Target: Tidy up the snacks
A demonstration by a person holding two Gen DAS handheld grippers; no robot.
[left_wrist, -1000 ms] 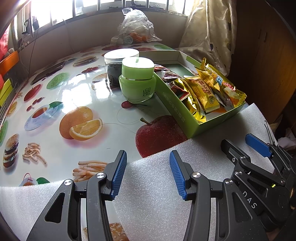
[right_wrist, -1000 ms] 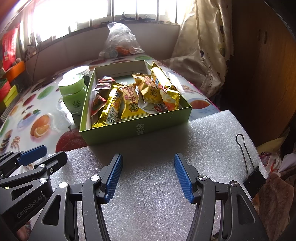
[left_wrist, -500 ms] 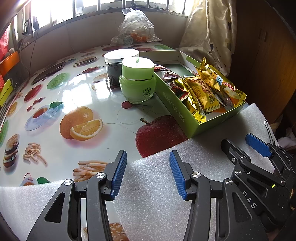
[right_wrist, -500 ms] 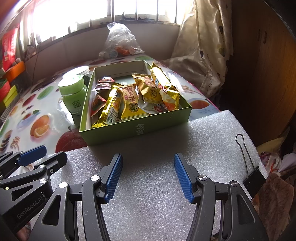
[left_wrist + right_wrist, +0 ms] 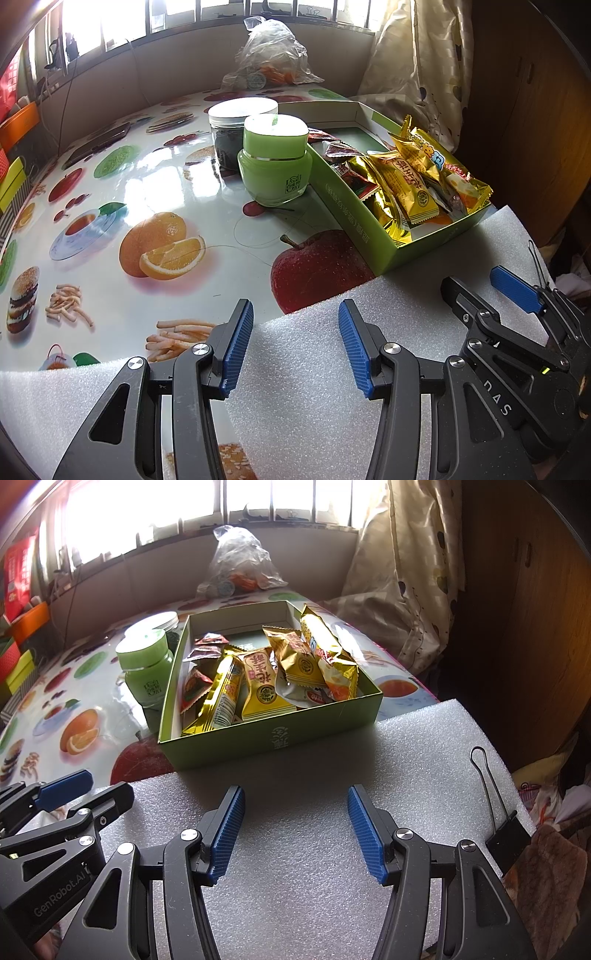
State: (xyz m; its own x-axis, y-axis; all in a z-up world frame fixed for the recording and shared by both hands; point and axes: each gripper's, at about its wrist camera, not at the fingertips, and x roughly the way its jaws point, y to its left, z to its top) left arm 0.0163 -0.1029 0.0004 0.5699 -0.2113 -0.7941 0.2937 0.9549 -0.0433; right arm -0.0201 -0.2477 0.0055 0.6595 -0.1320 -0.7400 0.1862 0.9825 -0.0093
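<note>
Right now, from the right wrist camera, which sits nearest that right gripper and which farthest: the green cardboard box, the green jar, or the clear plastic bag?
1. Green cardboard box, straight ahead of the right gripper.
2. Green jar, beside the box's left wall.
3. Clear plastic bag, at the far wall under the window.

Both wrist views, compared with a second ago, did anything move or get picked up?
Nothing visibly changed. The left gripper and right gripper hang open and empty over the white foam sheet, the snack packets lie in the green box, and the green jar stands beside it.
</note>
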